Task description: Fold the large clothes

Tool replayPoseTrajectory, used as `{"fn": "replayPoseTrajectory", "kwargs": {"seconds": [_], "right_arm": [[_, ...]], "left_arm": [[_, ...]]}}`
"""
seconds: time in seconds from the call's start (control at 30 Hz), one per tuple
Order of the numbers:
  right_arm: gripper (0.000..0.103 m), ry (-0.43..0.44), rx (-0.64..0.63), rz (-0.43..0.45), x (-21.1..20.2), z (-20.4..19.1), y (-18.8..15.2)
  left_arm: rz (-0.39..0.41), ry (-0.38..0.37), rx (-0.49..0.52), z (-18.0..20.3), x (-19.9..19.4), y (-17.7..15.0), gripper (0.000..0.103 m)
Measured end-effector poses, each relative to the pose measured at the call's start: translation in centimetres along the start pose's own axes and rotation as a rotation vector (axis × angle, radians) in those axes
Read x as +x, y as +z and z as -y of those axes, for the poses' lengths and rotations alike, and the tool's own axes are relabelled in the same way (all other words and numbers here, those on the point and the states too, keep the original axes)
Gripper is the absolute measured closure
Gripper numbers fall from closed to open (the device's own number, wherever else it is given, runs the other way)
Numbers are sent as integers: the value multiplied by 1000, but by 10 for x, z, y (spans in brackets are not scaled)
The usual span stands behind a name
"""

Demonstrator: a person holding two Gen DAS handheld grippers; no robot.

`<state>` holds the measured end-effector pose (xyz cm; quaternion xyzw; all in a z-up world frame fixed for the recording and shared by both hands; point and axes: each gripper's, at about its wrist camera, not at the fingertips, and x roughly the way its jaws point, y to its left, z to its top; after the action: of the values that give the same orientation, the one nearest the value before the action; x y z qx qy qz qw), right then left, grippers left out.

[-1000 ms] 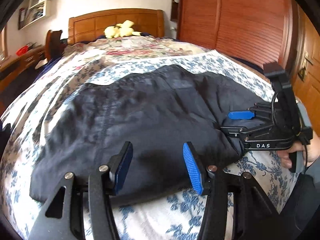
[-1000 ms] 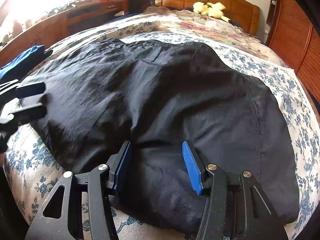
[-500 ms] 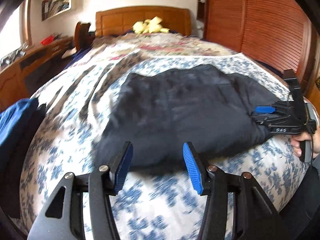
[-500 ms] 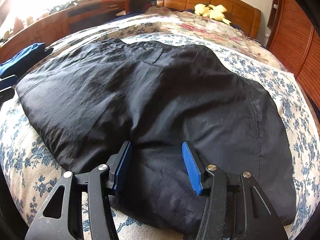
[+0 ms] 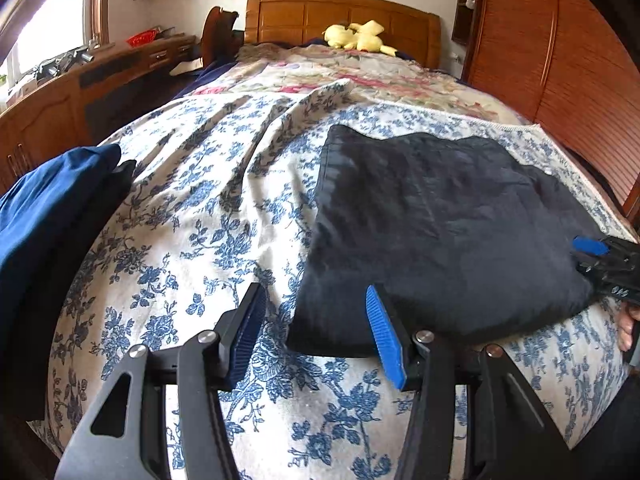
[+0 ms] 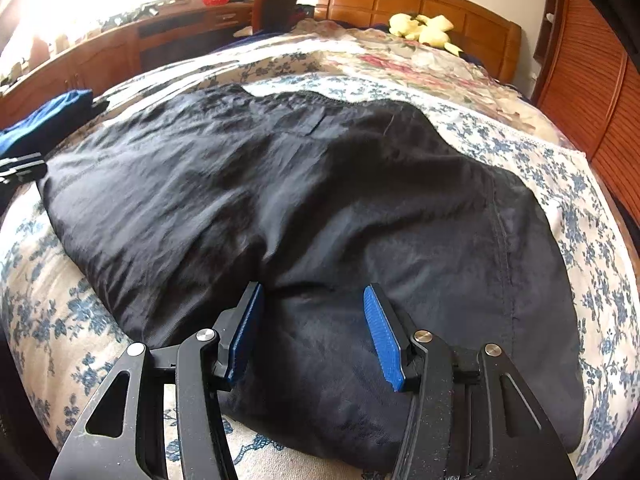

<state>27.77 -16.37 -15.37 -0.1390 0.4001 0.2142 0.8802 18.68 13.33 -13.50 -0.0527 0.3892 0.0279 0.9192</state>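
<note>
Black, slightly crinkled fabric makes up the large garment (image 6: pixel 280 208), which lies folded into a broad slab on the bed's blue-flowered cover (image 5: pixel 200 220), toward the right side of the bed as the left wrist view shows it (image 5: pixel 440 220).

In the right wrist view the right gripper (image 6: pixel 314 328) sits low over the near edge of the garment. Its 2 fingers (image 6: pixel 382 336) are spread apart, blue pads facing each other, with a soft ridge of the black cloth lying between them. The left pad appears to touch a crease in the cloth, but the pads do not squeeze it. In the left wrist view the same gripper shows at the far right edge (image 5: pixel 600 260), at the garment's near right corner, with part of a hand (image 5: pixel 628 328) below it.

The left gripper (image 5: pixel 316 332) hangs beside the garment's near left corner. Its fingers (image 5: pixel 386 336) are likewise spread, nothing pinched: the left pad is over bare flowered cover, and the right pad overlaps the edge of the black cloth in the picture; I cannot tell whether it touches. Its tips show as a dark shape at the left edge of the right wrist view (image 6: pixel 20 166).

A blue cloth pile (image 5: pixel 48 208) lies at the bed's left edge, well apart from the garment. A yellow plush toy (image 5: pixel 356 36) rests against the wooden headboard (image 5: pixel 340 12). A wooden wardrobe (image 5: pixel 560 60) stands to the right.
</note>
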Motion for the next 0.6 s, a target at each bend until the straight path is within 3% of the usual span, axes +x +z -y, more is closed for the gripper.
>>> {"fn": "replayPoseTrajectory", "kwargs": {"seconds": [0.13, 0.33, 0.6], "right_arm": [[50, 15, 19, 45, -12, -1, 4], [50, 135, 1, 93, -22, -19, 9], [48, 163, -33, -4, 8, -37, 7]], "left_arm": [[-30, 10, -2, -4, 8, -5, 52], [-64, -3, -19, -8, 16, -11, 52], [-83, -1, -15, -3, 21, -15, 52]]}}
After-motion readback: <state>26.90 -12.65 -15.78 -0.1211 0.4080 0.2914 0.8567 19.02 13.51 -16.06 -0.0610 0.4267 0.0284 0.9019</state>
